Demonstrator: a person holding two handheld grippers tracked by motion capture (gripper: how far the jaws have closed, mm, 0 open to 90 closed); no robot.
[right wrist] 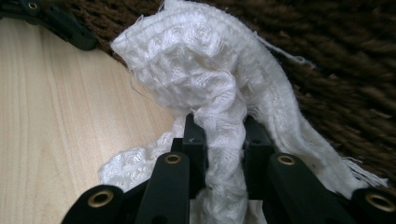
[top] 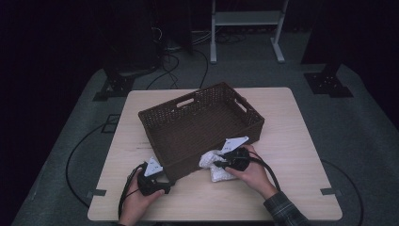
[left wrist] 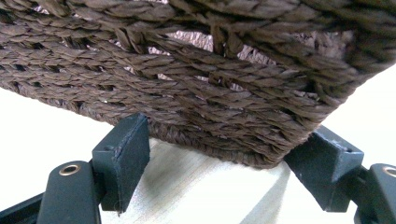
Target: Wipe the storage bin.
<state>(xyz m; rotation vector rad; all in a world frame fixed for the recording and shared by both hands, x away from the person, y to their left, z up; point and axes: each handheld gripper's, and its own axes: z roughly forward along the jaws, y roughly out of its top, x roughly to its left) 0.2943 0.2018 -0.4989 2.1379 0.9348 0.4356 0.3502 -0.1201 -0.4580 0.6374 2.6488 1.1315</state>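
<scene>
— Near the lower centre of the high view, what is that pale lump?
— A crumpled white cloth (top: 214, 165) with a knobbly, waffle-like weave and frayed edges, lying on the pale wooden tabletop (top: 301, 141) against the near wall of the dark brown woven rectangular basket (top: 202, 123). The right gripper (top: 225, 160) is clenched on it.
— Does the right gripper view add anything?
— Yes: a twisted fold of cloth (right wrist: 201, 74) is pinched between the two black jaws of the right gripper (right wrist: 224, 135), loose threads trailing, with coarse plaited basket wall behind.
— And the left gripper (top: 157, 181)?
— It sits at the basket's near left corner, lower left of the high view. The left gripper view shows its jaws spread wide, one each side of the basket's rounded corner (left wrist: 261, 140); the left gripper (left wrist: 224, 154) is released, the pads not clearly pressing. The braided strands and gaps in the weave are plain there.
</scene>
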